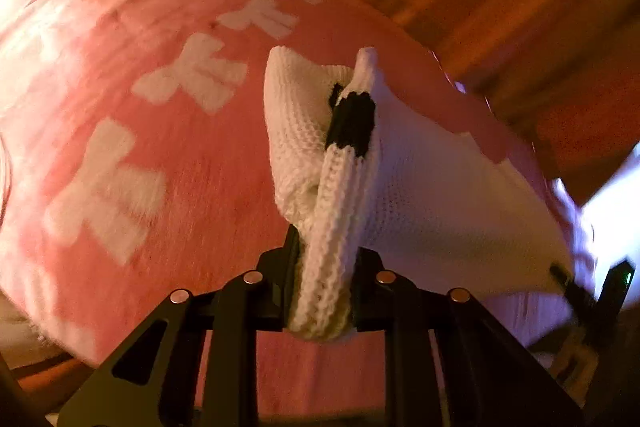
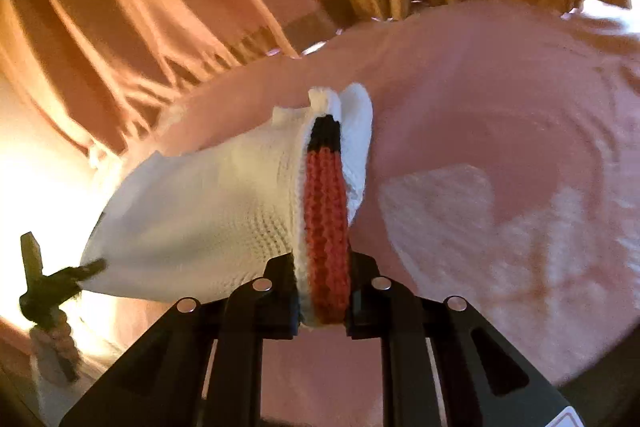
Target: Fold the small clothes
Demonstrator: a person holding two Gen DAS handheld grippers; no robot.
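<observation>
I have both claws, left claw [image 1: 324, 291] and right claw [image 2: 324, 291], clamped on the sock [image 1: 440, 195] stretched between them; fold not yet made.

no legible text, blanket [image 1: 160, 147] marks unreadable

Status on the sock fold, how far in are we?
Done: both ends are picked up. The left gripper is shut on the white ribbed end of the white knit sock; the right gripper is shut on its red ribbed band. In hand: the sock hangs stretched between them above the pink blanket. Left: no fold shows yet; the ends must be brought together and the sock laid down.
</observation>
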